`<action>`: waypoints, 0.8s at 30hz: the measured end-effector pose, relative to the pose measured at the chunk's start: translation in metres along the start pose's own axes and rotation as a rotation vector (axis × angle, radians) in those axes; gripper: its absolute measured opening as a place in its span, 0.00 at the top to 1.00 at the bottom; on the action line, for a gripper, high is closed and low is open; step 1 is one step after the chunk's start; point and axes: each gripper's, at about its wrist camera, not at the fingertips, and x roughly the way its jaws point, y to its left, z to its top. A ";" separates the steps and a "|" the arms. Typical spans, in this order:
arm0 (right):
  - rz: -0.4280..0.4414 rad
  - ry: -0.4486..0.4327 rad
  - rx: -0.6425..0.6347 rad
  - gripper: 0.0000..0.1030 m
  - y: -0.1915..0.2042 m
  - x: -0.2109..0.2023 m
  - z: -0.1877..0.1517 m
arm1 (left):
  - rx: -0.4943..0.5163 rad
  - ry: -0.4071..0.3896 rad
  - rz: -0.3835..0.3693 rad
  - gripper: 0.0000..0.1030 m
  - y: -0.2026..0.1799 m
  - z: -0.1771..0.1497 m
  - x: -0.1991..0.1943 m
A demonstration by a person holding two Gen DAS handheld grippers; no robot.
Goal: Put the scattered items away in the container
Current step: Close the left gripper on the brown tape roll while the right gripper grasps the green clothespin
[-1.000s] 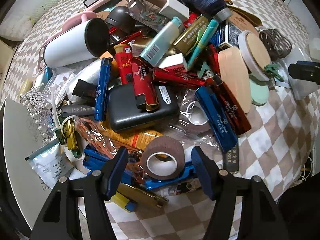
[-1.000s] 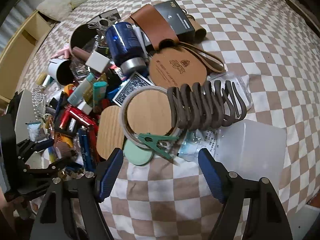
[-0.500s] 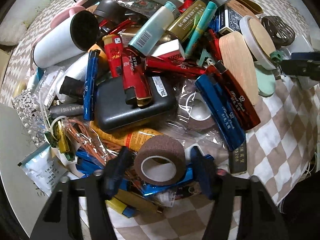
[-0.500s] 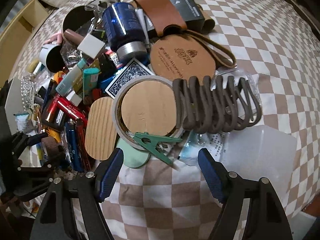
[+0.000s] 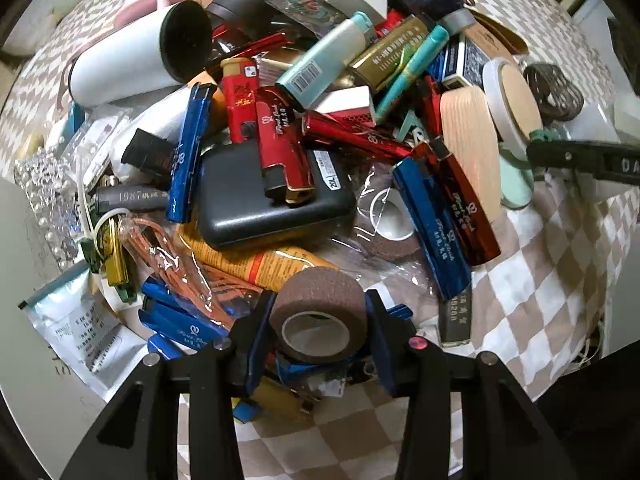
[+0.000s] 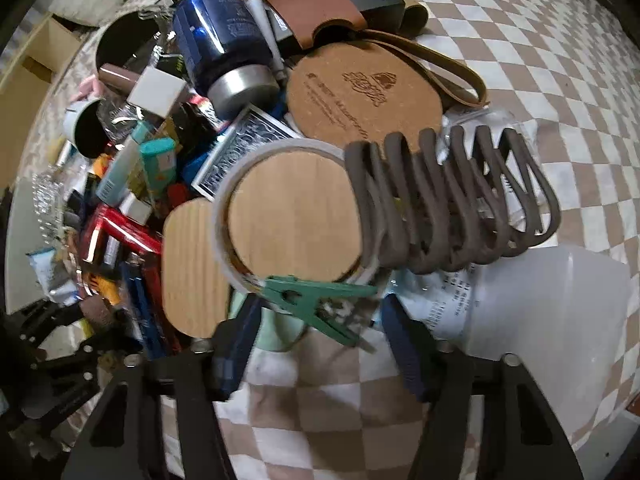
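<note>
A heap of small items lies on a checkered cloth. My left gripper [image 5: 318, 326] is shut on a brown tape roll [image 5: 320, 308] at the near edge of the heap, its blue pads pressing both sides. My right gripper [image 6: 320, 340] is open, its fingers on either side of a green clothespin [image 6: 312, 300] that lies in front of a round wooden lid [image 6: 292, 220]. A translucent white container [image 6: 560, 312] sits to the right of the right gripper, partly out of view.
The heap holds a black case [image 5: 272, 196], red and blue lighters [image 5: 432, 228], a white tumbler [image 5: 132, 56], a yellow tube [image 5: 256, 264], a brown wavy rack [image 6: 452, 200], a cork coaster [image 6: 360, 88] and a blue can [image 6: 224, 40]. A white board [image 5: 24, 280] lies at left.
My left gripper has moved forward and closed on the brown tape roll. My right gripper has moved forward so that its open fingers reach the green clothespin.
</note>
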 end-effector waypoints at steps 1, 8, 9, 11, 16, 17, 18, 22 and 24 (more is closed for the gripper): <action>0.002 0.001 0.002 0.47 0.000 0.000 0.000 | -0.008 -0.001 -0.005 0.58 0.001 -0.001 -0.001; 0.017 0.000 0.023 0.69 0.000 -0.004 -0.002 | -0.048 -0.014 -0.038 0.58 0.015 -0.007 -0.019; 0.014 -0.006 0.016 0.70 0.001 -0.006 -0.002 | -0.050 -0.019 -0.038 0.58 0.016 -0.008 -0.021; 0.014 -0.008 0.013 0.70 0.002 -0.009 -0.003 | -0.059 -0.028 -0.042 0.58 0.019 -0.010 -0.026; 0.013 -0.023 -0.001 0.71 0.007 -0.018 -0.006 | -0.080 -0.051 -0.049 0.58 0.024 -0.014 -0.039; 0.018 -0.031 -0.002 0.71 0.008 -0.022 -0.007 | -0.084 -0.055 -0.049 0.58 0.025 -0.015 -0.042; 0.024 -0.038 0.000 0.71 0.009 -0.025 -0.007 | -0.087 -0.060 -0.049 0.58 0.027 -0.016 -0.045; 0.042 -0.064 0.012 0.71 0.009 -0.037 -0.008 | -0.110 -0.078 -0.044 0.58 0.052 -0.021 -0.035; 0.057 -0.079 0.023 0.71 0.008 -0.044 -0.009 | -0.119 -0.090 -0.040 0.58 0.061 -0.022 -0.040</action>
